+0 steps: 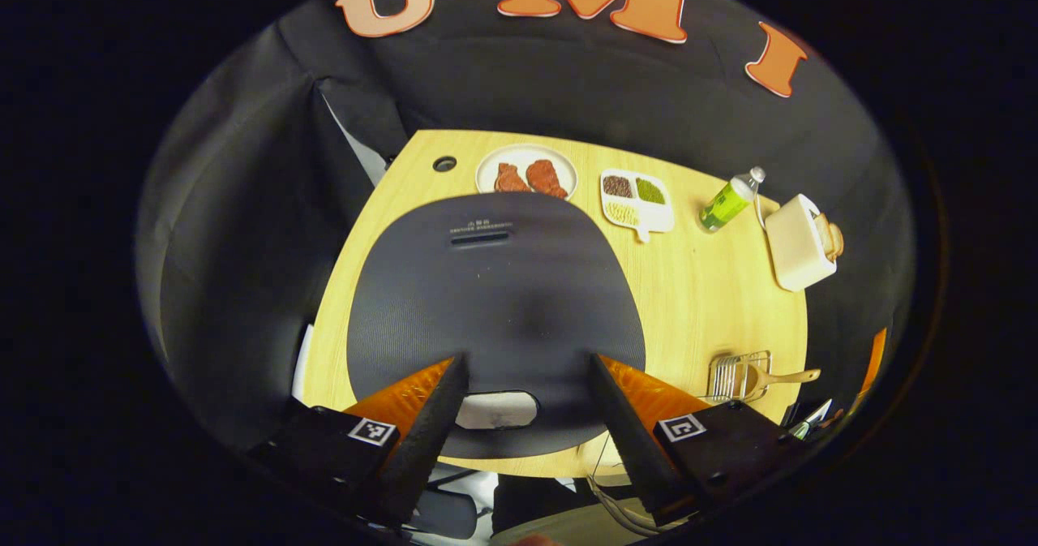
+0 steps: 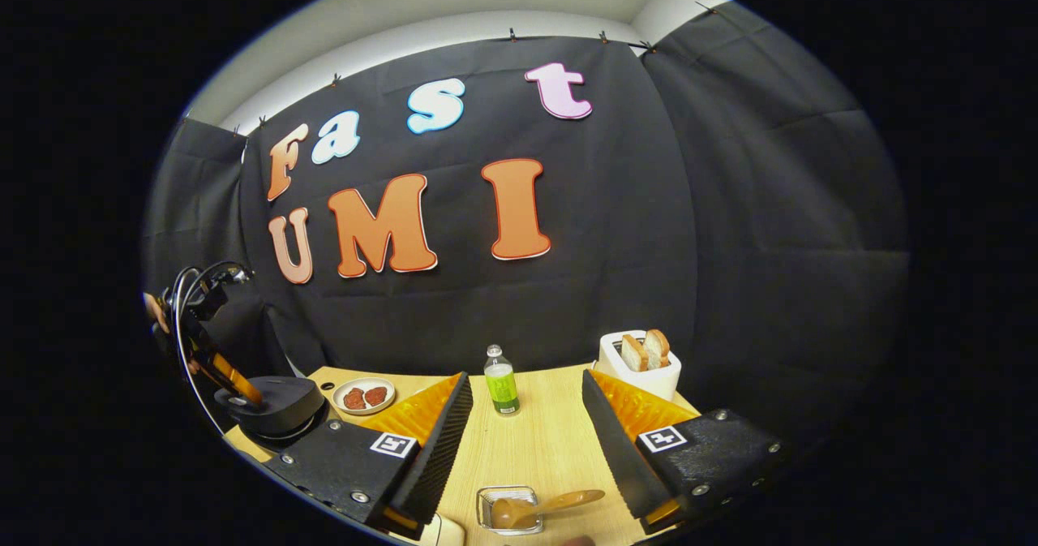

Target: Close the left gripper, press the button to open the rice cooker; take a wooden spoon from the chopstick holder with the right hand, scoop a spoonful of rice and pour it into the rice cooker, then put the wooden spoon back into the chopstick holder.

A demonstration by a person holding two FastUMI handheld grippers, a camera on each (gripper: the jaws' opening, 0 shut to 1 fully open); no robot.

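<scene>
Your left gripper [image 1: 527,416] hangs above the rice cooker [image 1: 495,319], looking straight down on its dark lid, and its 2 fingers stand wide apart with nothing between them. The cooker's pale button [image 1: 496,410] sits at the lid's near edge, right in the gap between those fingers, and I cannot tell whether they touch the lid. The lid is down. The cooker stands at the near left part of the wooden table [image 1: 714,303].

Your right gripper [image 2: 523,440] is also spread open and holds nothing, raised over the table's near right side. Just below the gap between its fingers lies the wire chopstick holder [image 2: 507,507] at the near edge, with the wooden spoon [image 2: 539,507] resting in it, bowl inside and handle sticking out over the rim toward the right. In the left gripper view the same holder [image 1: 738,376] and spoon [image 1: 774,378] sit at the table's near right edge, beside the cooker.

Along the far edge you have a plate with 2 reddish pieces [image 1: 525,174], then a divided dish of grains [image 1: 636,199], then a green bottle [image 2: 501,384], and at the far right corner a white toaster [image 2: 641,367] with 2 slices of bread standing in it.

In the right gripper view, your left gripper [image 2: 243,388] shows over the cooker [image 2: 272,404] at the table's left edge.
</scene>
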